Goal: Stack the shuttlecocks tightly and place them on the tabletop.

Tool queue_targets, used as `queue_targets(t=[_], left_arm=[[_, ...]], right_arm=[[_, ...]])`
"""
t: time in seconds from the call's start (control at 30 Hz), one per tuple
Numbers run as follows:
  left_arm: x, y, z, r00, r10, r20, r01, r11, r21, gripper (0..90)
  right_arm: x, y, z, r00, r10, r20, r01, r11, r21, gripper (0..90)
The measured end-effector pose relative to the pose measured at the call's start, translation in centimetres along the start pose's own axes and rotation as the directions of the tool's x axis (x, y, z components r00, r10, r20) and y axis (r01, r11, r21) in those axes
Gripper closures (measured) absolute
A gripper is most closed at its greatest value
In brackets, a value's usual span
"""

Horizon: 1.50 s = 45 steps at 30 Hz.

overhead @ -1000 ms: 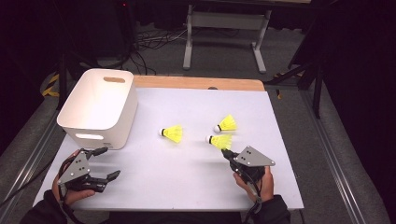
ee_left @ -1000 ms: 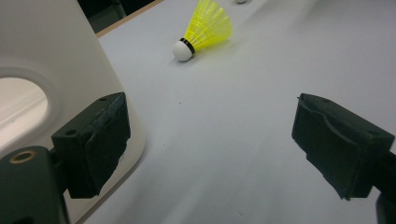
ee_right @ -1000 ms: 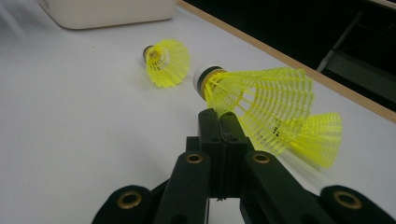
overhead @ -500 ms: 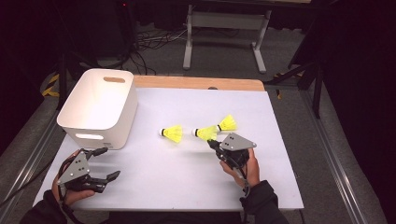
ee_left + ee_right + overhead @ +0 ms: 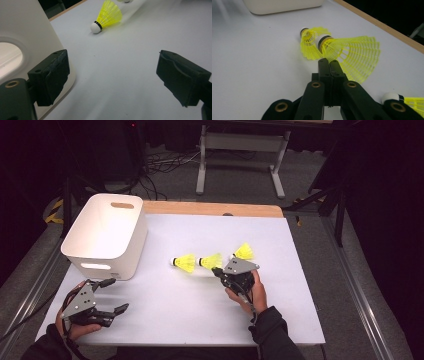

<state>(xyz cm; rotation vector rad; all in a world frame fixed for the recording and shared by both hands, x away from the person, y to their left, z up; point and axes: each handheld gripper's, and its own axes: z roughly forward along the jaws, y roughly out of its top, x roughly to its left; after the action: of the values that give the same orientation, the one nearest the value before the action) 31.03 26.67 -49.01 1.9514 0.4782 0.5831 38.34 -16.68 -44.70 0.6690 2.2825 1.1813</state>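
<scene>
So the right gripper [image 5: 218, 271] has its jaws pinched tight on the yellow mesh skirt of the middle shuttlecock [image 5: 211, 261], holding it just above the white table [image 5: 165, 310], right beside another shuttlecock [image 5: 184, 262] lying near the white bin [image 5: 107, 237]. A third shuttlecock [image 5: 243, 251] sits just behind the gripper. The left gripper [image 5: 111, 295] rests near the bin's front corner, jaws wide apart, nothing in them.

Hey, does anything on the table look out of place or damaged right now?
Nothing looks damaged or spilled. Three yellow shuttlecocks are out on the white table: one lies alone, one is pinched by its skirt in the right gripper, one lies behind. The white bin stands upright.
</scene>
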Motion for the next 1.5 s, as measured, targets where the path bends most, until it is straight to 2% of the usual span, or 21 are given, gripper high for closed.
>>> queue_targets(t=[0.23,0.33,0.57,0.73,0.83,1.2,1.33,1.5], left_arm=[[-0.1,0.0,0.1,1.0000,0.001,0.005,-0.001,1.0000,0.002,12.4],[-0.2,0.1,0.2,0.9999,0.006,0.010,-0.006,1.0000,0.002,12.3],[-0.2,0.0,0.3,0.9996,0.005,0.029,-0.005,1.0000,-0.003,12.4],[-0.3,0.1,0.4,0.9994,0.019,0.030,-0.019,0.9998,0.006,12.4],[-0.3,0.0,0.3,0.9995,0.009,0.032,-0.009,1.0000,0.002,12.4],[-0.2,0.0,0.4,0.9992,0.012,0.038,-0.013,0.9999,0.007,12.5],[-0.3,0.0,0.4,0.9992,0.013,0.038,-0.013,0.9999,0.010,12.6],[-0.3,0.0,0.4,0.9991,0.016,0.039,-0.016,0.9998,0.008,12.7]], right_arm=[[0.3,0.6,2.1,0.9994,-0.004,-0.034,0.006,0.999,0.044,90.0],[0.3,0.7,3.1,0.9996,-0.004,-0.029,0.007,0.997,0.080,90.0],[0.1,0.9,4.6,0.9991,0.021,-0.038,-0.017,0.995,0.103,90.0],[0.2,1.2,5.4,0.9982,0.031,-0.051,-0.025,0.994,0.104,90.0],[0.2,1.4,5.9,0.9971,0.041,-0.065,-0.034,0.994,0.104,90.0],[0.6,1.9,7.4,0.9953,0.046,-0.086,-0.037,0.994,0.106,90.0],[0.8,1.9,7.6,0.9950,0.050,-0.086,-0.041,0.993,0.109,89.6],[0.8,1.7,7.7,0.9955,0.060,-0.074,-0.051,0.992,0.118,84.3]])
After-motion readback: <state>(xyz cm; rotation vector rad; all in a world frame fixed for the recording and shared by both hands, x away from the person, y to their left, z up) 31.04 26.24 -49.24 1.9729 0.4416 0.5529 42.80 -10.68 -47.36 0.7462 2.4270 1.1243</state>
